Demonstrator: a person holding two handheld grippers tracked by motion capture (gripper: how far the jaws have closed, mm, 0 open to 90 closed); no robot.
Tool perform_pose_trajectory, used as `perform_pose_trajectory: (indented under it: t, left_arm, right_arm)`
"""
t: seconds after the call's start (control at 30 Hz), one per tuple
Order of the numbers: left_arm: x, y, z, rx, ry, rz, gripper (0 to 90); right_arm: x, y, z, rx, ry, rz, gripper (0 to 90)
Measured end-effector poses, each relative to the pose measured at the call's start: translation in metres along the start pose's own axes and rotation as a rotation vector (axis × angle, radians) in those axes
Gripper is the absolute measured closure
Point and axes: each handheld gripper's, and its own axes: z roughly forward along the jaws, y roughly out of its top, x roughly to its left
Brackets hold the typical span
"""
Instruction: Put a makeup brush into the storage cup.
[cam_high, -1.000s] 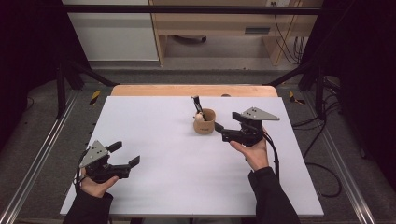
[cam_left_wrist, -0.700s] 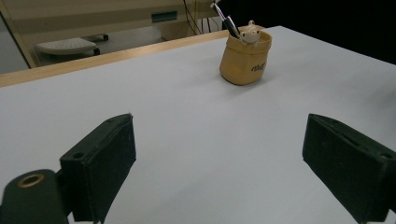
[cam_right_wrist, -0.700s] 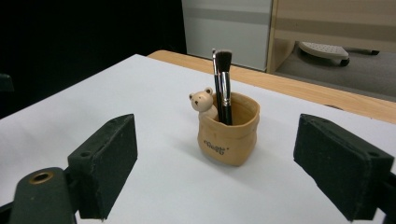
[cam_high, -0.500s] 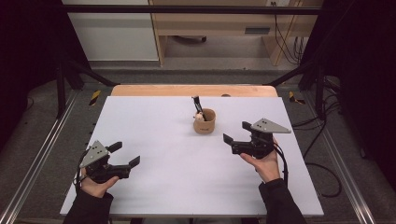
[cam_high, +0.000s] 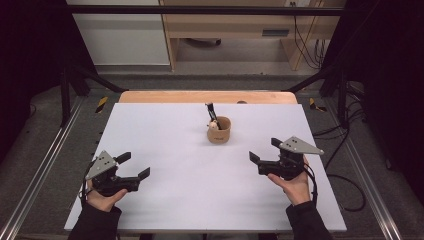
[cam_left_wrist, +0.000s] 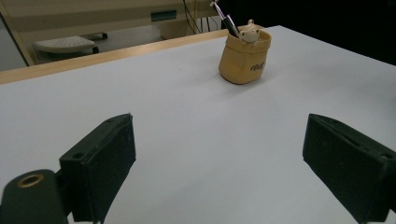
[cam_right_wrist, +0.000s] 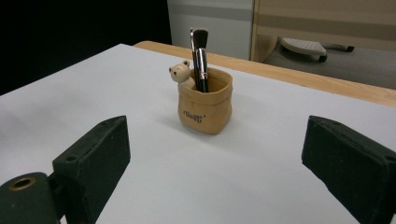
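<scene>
The table (cam_high: 165, 150) is lying as a wide, flat, matt white sheet under both grippers, with a bare wooden strip (cam_high: 200, 96) showing along its far edge. The work is looking finished, as far as I can judge: the brush (cam_right_wrist: 200, 56) is standing in the pot (cam_right_wrist: 204, 106) and nothing is waiting to be moved.

The right gripper (cam_high: 266, 152) is resting low in the person's hand, its jaws having just been opening and now standing spread with nothing between them. The pot is sitting ahead of it and well apart, a little toward its left jaw. The left gripper (cam_high: 132, 167) is also standing spread and empty, with the pot far ahead, toward its right jaw.

The pot is looking like a small tan sack, soft-edged with a rolled rim and dark lettering on its front. The brush is showing a shiny metal ferrule and black bristles pointing up. A tiny pale bear (cam_right_wrist: 181, 74) is peeking over the rim beside the brush
</scene>
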Motion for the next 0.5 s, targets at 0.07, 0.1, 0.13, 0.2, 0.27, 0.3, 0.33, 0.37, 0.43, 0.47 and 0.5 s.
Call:
perform_pose_trajectory:
  t: [0.07,0.1,0.13,0.2,0.27,0.3,0.33,0.37,0.43,0.47,0.5]
  left_arm:
    - [0.0,0.0,0.0,0.002,0.0,0.002,8.9]
    - [0.0,0.0,0.0,0.002,0.0,0.002,8.9]
    - [0.0,0.0,0.001,0.002,0.0,0.002,8.9]
    - [-0.001,0.0,0.001,0.003,-0.001,0.002,8.9]
    - [-0.001,0.0,0.001,0.003,-0.001,0.003,8.8]
    - [-0.001,0.0,0.001,0.004,-0.001,0.003,8.8]
    - [-0.001,-0.001,0.001,0.004,-0.001,0.003,8.8]
    - [-0.001,-0.001,0.001,0.004,-0.001,0.003,8.8]
    - [-0.001,-0.001,0.001,0.004,-0.001,0.003,8.8]
    - [-0.001,-0.001,0.001,0.005,-0.001,0.004,8.8]
    - [-0.001,-0.001,0.001,0.005,-0.002,0.004,8.8]
  right_arm:
    - [-0.001,-0.003,-0.003,0.003,-0.003,0.002,8.3]
    - [-0.002,-0.004,-0.004,0.002,-0.004,0.0,8.3]
    - [-0.002,-0.006,-0.006,0.002,-0.005,0.002,8.2]
    - [-0.004,-0.008,-0.008,0.0,-0.01,0.007,8.1]
    - [-0.005,-0.011,-0.011,0.002,-0.013,0.011,7.9]
    - [-0.006,-0.012,-0.012,0.003,-0.016,0.012,7.9]
    - [-0.007,-0.013,-0.013,0.001,-0.017,0.012,7.8]
    - [-0.007,-0.014,-0.015,0.002,-0.018,0.014,7.7]
    - [-0.008,-0.015,-0.017,0.001,-0.021,0.01,7.5]
    - [-0.008,-0.016,-0.018,-0.001,-0.022,0.01,7.4]
    - [-0.008,-0.017,-0.019,-0.001,-0.021,0.013,7.3]
